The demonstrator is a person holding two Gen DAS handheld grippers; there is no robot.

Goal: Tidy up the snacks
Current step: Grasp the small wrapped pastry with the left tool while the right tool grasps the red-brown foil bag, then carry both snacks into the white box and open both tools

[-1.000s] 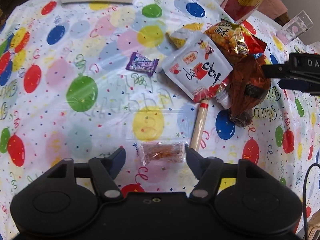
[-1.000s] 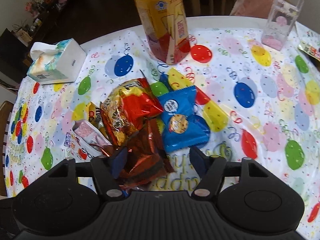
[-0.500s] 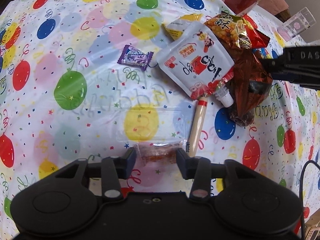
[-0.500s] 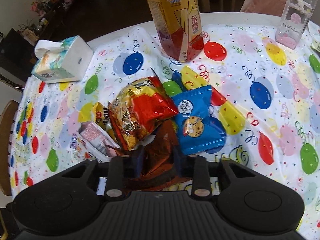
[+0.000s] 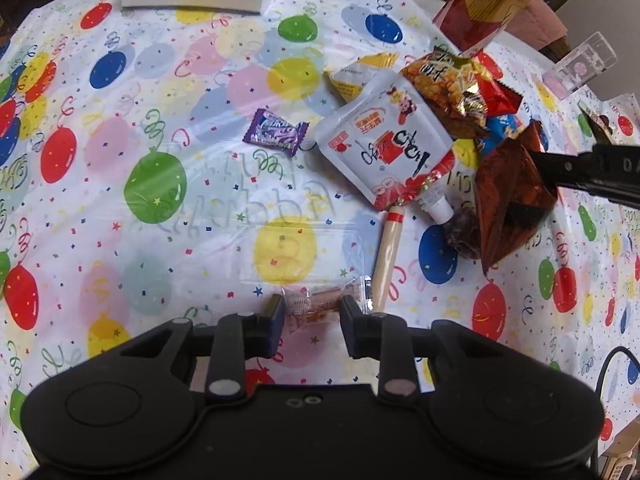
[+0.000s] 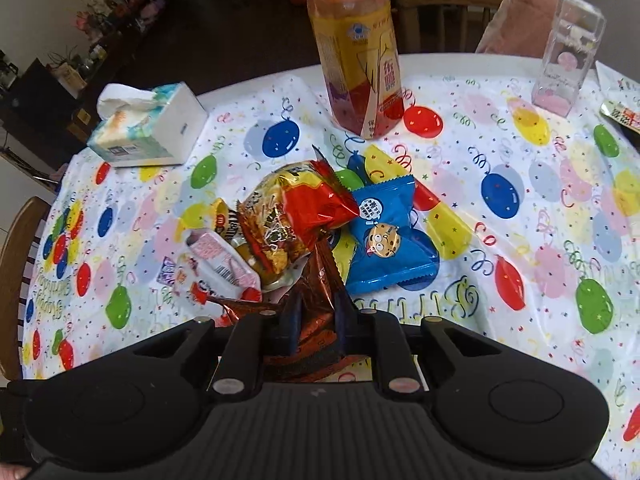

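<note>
On a balloon-print tabletop (image 6: 520, 152), sorting looks barely begun: the left tool (image 5: 312, 312) pinches a clear-wrapped snack (image 5: 320, 302), the right tool (image 6: 316, 316) grips a brown foil packet (image 6: 320, 280), other snacks (image 6: 296, 216) lie heaped between them.

tissue box (image 6: 150, 128) behind snack pile (image 6: 296, 220)

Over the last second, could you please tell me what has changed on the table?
Both jaws closed: the left hand-held gripper on the clear snack packet, the right hand-held gripper on the brown foil bag, now lifted. The pouch, purple candy and bottle stayed put.
</note>
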